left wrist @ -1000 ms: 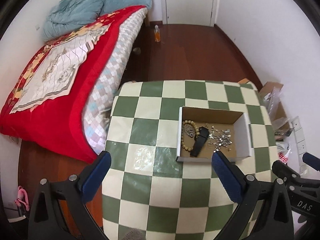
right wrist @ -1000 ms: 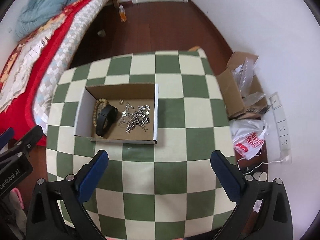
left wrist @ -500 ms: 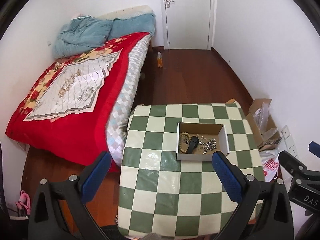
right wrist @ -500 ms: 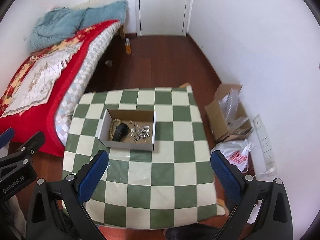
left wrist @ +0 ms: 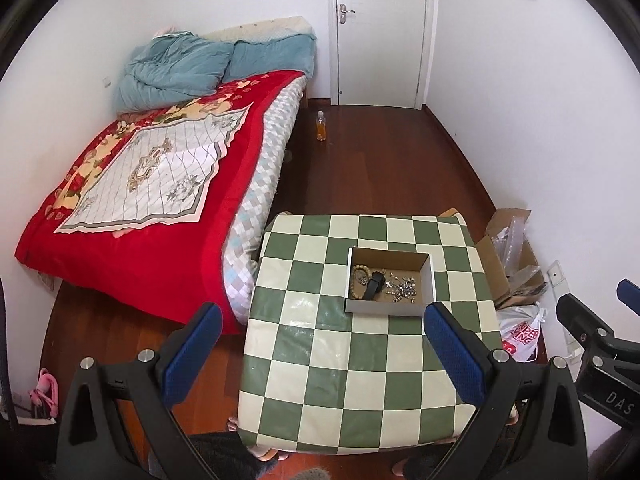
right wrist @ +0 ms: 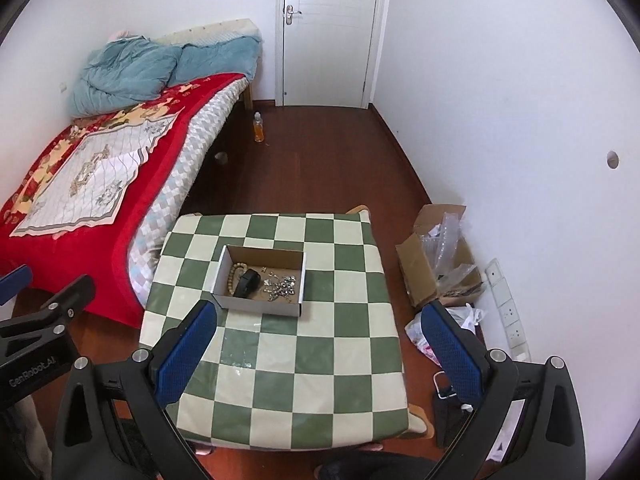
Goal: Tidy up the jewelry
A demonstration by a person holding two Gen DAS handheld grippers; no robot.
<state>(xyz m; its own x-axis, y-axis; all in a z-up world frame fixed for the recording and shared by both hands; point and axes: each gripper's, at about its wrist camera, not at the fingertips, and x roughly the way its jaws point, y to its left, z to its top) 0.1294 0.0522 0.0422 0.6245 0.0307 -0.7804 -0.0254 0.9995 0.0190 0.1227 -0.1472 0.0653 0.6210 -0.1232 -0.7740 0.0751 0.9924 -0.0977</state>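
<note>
Jewelry [left wrist: 401, 289] fills a cardboard box [left wrist: 429, 277] on the checkered table [left wrist: 360, 364], beyond the left gripper [left wrist: 322, 350] and right gripper [right wrist: 320, 346], both spread wide and empty; a bed [left wrist: 160, 200] stands behind the table.

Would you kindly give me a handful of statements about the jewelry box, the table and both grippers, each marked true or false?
1. The open cardboard box holds a wooden bead bracelet, a black band and a heap of small silver pieces. True.
2. The left gripper is clamped on the black band. False: its jaws are open and empty, well back from the box.
3. The box sits on the green-and-cream checkered table. True.
4. The right gripper holds the bead bracelet. False: it is open and empty.
5. The silver pieces lie scattered on the tabletop. False: they lie inside the box.
</note>
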